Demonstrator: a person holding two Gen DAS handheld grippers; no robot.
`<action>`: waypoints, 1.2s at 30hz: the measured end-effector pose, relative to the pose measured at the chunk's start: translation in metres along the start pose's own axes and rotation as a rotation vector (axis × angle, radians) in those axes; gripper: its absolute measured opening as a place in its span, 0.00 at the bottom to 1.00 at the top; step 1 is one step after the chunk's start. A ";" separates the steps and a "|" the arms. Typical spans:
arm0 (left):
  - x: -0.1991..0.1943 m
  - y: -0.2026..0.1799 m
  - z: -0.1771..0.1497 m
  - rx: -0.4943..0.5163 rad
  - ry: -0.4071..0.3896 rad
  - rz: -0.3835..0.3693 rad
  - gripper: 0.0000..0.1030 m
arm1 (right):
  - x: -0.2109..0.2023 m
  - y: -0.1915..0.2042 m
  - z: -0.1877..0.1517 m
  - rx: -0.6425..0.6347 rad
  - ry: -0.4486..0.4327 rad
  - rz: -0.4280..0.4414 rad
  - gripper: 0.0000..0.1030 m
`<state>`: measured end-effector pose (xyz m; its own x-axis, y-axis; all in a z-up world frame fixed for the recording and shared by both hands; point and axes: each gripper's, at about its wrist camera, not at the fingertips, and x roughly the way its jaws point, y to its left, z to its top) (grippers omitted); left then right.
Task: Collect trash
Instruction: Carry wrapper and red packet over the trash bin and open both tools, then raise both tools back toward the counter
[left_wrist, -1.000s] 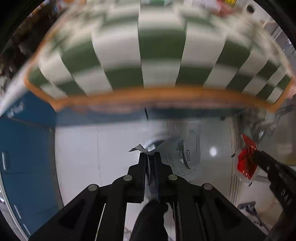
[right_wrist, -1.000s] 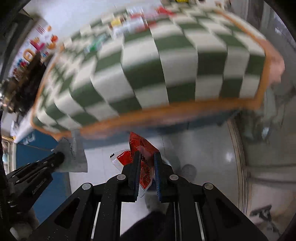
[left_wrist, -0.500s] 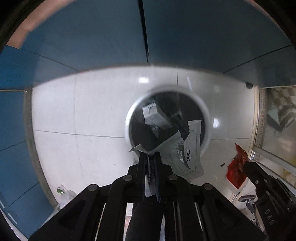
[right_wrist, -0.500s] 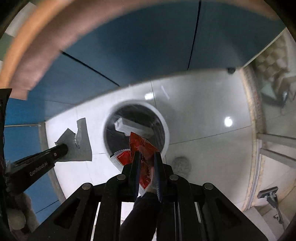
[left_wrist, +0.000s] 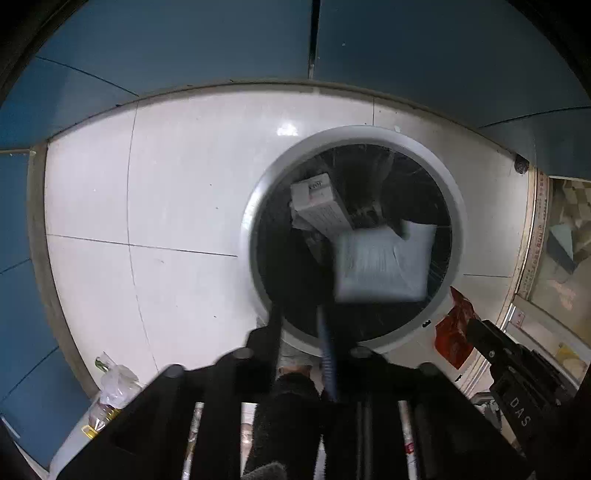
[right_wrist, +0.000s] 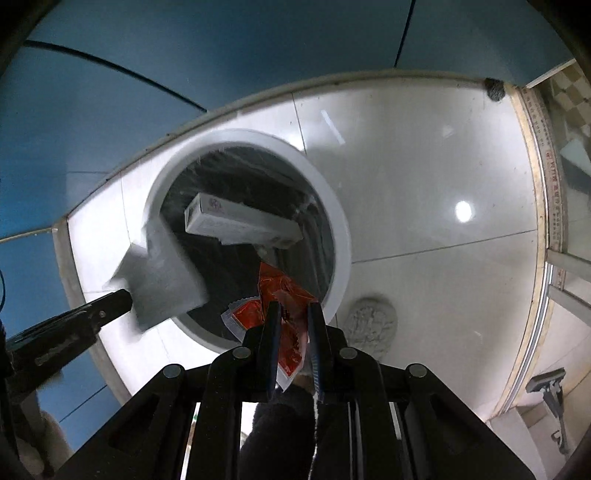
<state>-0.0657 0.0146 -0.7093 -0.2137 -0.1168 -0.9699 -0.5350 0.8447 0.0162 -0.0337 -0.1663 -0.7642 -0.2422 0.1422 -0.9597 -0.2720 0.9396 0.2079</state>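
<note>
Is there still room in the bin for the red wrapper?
Yes, likely. The trash bin shows dark bare space between its near rim and the white box, right under the red wrapper. The far side is crowded by the box, and the paper is dropping in there.

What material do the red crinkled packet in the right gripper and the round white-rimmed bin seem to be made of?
Red crinkled packet: probably thin glossy plastic film; it shows shiny creases and a serrated clear edge.
Round white-rimmed bin: rim looks like smooth matte plastic; inside, a thin black plastic liner, judging by its wrinkles.
</note>
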 end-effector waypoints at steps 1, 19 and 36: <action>-0.004 0.003 -0.001 -0.002 -0.016 0.006 0.37 | 0.001 0.001 0.000 -0.010 0.005 -0.004 0.16; -0.109 0.032 -0.053 0.027 -0.191 0.115 1.00 | -0.085 0.025 -0.025 -0.051 -0.063 -0.125 1.00; -0.287 0.039 -0.127 0.083 -0.241 0.080 1.00 | -0.304 0.062 -0.097 -0.072 -0.172 -0.145 1.00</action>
<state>-0.1291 0.0147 -0.3999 -0.0464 0.0714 -0.9964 -0.4536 0.8872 0.0847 -0.0673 -0.1814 -0.4408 -0.0357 0.0643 -0.9973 -0.3595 0.9303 0.0728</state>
